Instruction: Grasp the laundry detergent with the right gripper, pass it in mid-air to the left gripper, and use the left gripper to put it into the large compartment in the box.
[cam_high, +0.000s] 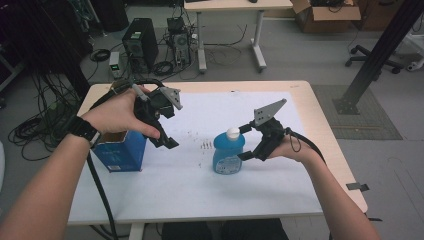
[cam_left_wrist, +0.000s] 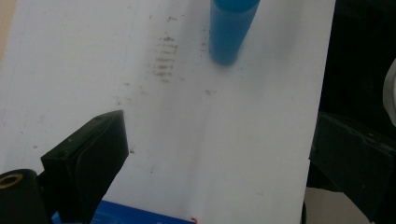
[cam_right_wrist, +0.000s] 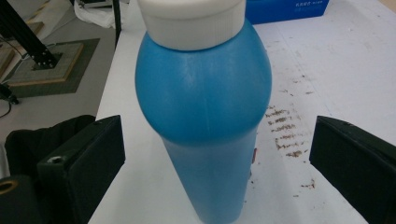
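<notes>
While the left gripper (cam_high: 167, 131) hangs wide open and empty above the blue box (cam_high: 120, 152), the right gripper (cam_high: 246, 142), jaws spread, brackets the upright blue bottle (cam_high: 228, 152) mid-table without contact; an off-centre closure could tip it.

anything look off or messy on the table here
Only the brownish smudges on the white sheet, a cluster of short dark streaks between the blue box and the blue bottle. They look like stains or scuffs. The bottle stands upright with its white cap on; nothing spilled.
</notes>
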